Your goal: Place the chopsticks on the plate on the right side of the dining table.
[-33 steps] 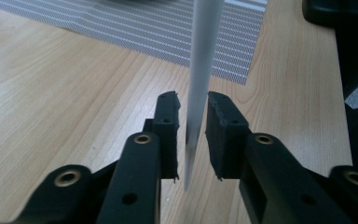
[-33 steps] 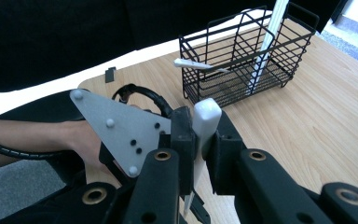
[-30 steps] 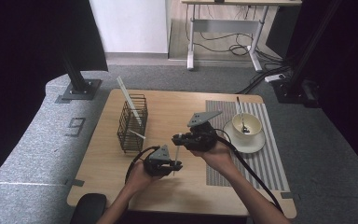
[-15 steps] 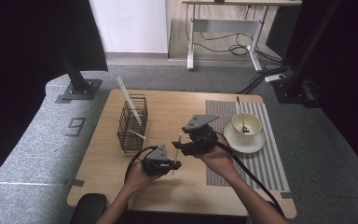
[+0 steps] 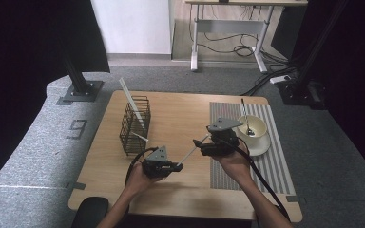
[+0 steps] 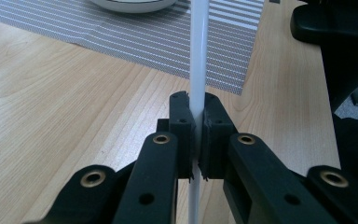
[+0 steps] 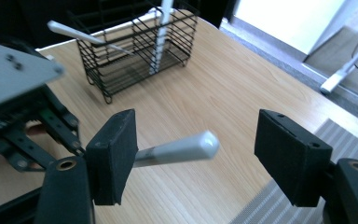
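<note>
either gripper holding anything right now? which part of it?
Left gripper is clamped on the white chopstick near one end. Right gripper has just opened; the stick's other end lies between its jaws, unheld.

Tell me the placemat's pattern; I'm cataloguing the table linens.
Grey and white stripes on the placemat, clearest in the high view.

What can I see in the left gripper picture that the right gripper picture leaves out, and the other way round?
Left gripper view: the left gripper clamped shut on the white stick, plus the striped mat. Right gripper view: the right gripper, jaws just opened wide with the stick's tip between them, unpressed, and the black wire basket. Both show the stick and the wooden table.
</note>
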The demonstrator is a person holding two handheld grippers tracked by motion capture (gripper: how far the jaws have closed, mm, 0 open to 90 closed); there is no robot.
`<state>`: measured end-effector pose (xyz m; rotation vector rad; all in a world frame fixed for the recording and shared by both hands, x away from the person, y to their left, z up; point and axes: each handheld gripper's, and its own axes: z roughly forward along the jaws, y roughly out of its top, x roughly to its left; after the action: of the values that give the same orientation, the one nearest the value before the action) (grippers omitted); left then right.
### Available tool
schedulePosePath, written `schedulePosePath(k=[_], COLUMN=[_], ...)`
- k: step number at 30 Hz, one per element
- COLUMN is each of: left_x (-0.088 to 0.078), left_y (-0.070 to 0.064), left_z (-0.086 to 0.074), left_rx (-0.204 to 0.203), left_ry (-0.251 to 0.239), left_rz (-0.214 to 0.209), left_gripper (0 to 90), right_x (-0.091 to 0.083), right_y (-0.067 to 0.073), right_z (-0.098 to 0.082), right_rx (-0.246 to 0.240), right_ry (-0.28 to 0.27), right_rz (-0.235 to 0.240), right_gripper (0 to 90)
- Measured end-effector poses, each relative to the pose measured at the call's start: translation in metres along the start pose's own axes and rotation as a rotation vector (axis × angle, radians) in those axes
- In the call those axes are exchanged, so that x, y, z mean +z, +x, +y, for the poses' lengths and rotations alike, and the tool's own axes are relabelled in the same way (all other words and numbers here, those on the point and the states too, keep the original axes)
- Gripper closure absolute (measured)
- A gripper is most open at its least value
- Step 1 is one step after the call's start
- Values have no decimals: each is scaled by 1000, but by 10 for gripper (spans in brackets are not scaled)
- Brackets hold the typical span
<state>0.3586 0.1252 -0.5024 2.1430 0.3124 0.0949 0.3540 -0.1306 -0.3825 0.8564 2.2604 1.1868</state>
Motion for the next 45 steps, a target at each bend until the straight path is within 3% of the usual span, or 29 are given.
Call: schedulePosePath(k=[11, 17, 29, 33, 38, 45], left_x=[-2, 3, 4, 7, 11, 14], left_y=[1, 0, -3, -6, -11, -16], left_z=[0, 0, 3, 3, 4, 5], left_rx=[14, 28, 59, 80, 108, 144], left_ry=[13, 76, 236, 283, 340, 384], left_rz=[13, 12, -27, -49, -73, -83], left_gripper=[851, 851, 851, 852, 852, 851], right_x=[4, 9, -5, -6, -4, 5], right_y=[-18, -23, -24, -22, -18, -10], right_z=[-30, -47, -68, -76, -83, -95], right_rx=[73, 96, 41, 34, -2, -28], right_ry=[25, 43, 77, 113, 155, 232], right_rz=[-19, -6, 87, 142, 179, 235], right_gripper=[295, 292, 255, 245, 219, 166])
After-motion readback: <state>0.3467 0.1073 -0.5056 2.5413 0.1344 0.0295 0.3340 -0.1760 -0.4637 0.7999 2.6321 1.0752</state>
